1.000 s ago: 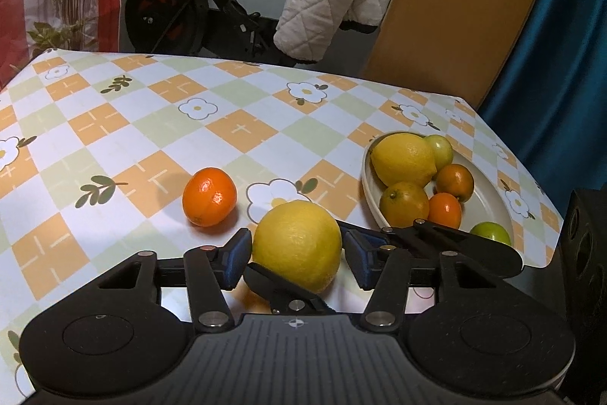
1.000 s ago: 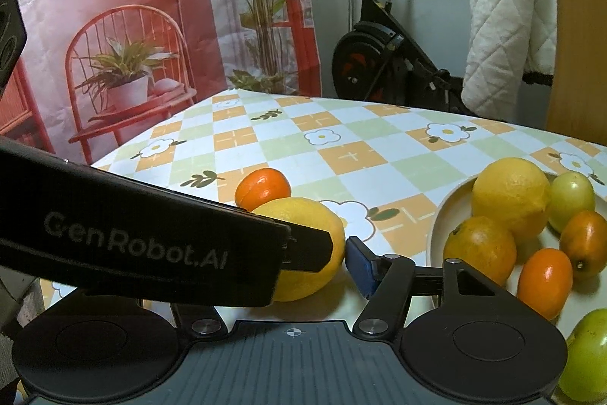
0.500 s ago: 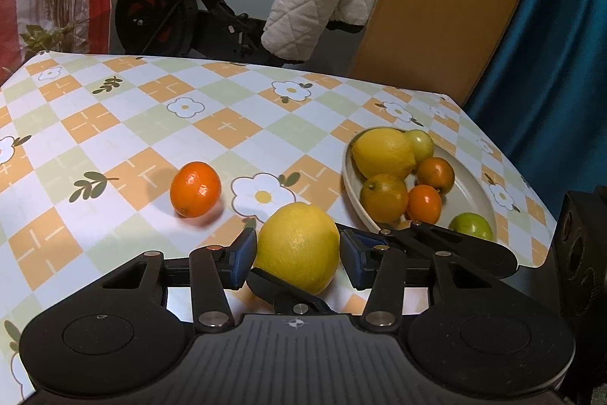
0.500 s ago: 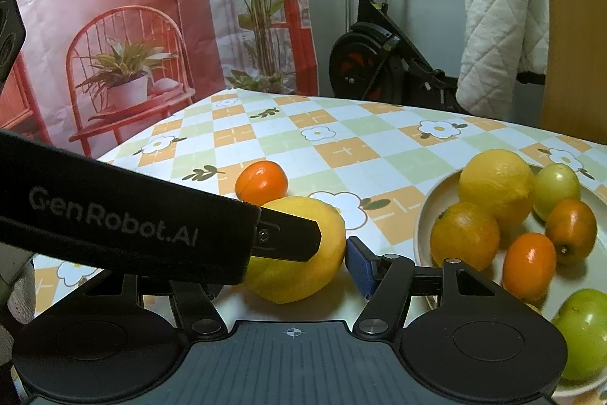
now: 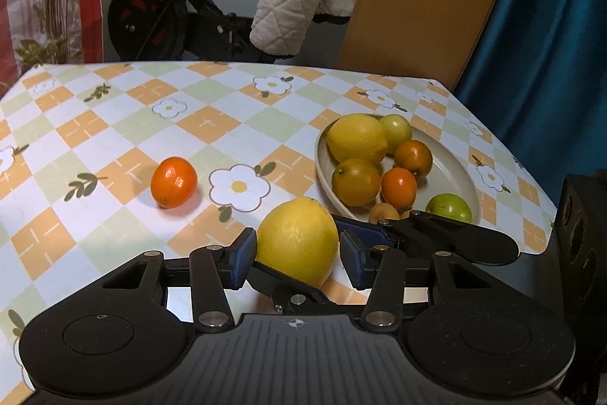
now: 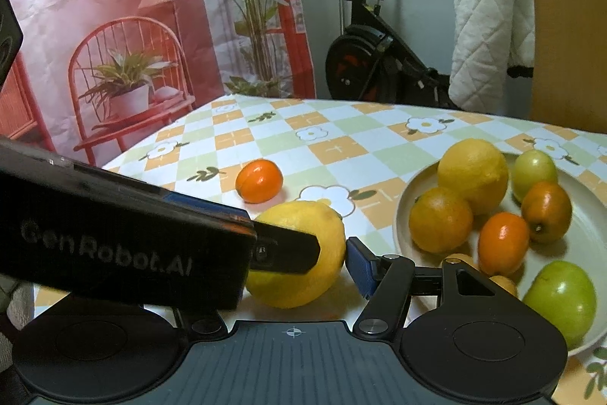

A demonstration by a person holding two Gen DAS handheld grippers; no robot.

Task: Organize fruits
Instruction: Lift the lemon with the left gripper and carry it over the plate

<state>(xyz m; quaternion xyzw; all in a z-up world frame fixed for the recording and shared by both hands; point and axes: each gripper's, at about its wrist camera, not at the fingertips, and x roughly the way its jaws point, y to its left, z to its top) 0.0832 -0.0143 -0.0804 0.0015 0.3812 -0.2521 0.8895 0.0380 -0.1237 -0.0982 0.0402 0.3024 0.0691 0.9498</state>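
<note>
Two grippers met at one fruit on the table covered by an orange, green and white checked cloth with daisies (image 5: 114, 124). Toward the table's left side a small glossy orange oval fruit (image 5: 173, 182) lay alone on the cloth, well apart from everything else. Right of it, near the front edge, was the large yellow lemon (image 5: 297, 238) – the left gripper (image 5: 297, 253) had it between its blue pads. The left pad pressed the rind and the right pad sat at the lemon's other flank, so the fingers were pinching it. Whether the lemon rested on the cloth could not be told.

The right gripper (image 6: 294, 268) reached for the same lemon. From its own camera, its right blue pad (image 6: 358, 268) stood just beside the lemon's right side. Its left finger was hidden behind the black body of the left gripper, which crossed in front, so whether this pair squeezed the fruit could not be told.

Farther right, near the table's right edge, a shallow cream ceramic plate (image 5: 451, 173) held a second yellow lemon (image 5: 356, 143) and a pale green round fruit (image 5: 396, 131) at its far side. It also held several orange fruits – one being a dull orange round one (image 5: 356, 182) – and a bright green round fruit (image 5: 449, 209) at its near rim.
</note>
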